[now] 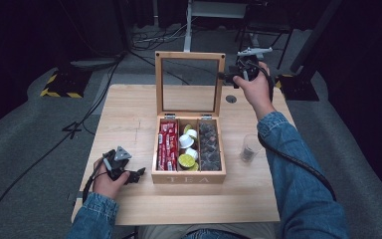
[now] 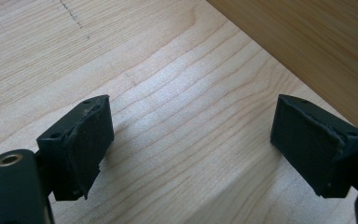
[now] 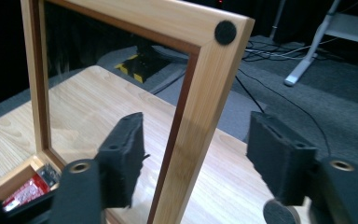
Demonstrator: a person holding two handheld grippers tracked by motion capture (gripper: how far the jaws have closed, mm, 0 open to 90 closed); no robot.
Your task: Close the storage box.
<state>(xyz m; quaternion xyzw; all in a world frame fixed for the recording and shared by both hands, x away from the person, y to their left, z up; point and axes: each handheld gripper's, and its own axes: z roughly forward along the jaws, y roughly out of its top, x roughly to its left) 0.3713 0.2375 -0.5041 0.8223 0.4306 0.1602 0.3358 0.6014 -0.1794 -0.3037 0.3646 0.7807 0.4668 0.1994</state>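
Pale wood table point(image 1: 129, 124). Right gripper point(image 3: 193, 158) jaws apart, straddling upright glass-paned wooden lid point(image 3: 200, 107), untouching. Left gripper point(image 2: 191, 140) gaping, empty. Risk: off-centre squeeze slips, lid slams.

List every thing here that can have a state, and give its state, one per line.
Tea box: open, compartments filled.
Lid: raised upright; its side rail stands between the right gripper's jaws, pads not touching it.
Right gripper: open around the lid's edge.
Left gripper: open, holding nothing, over bare table beside the box.
Glass: upright on the table, right of the box.
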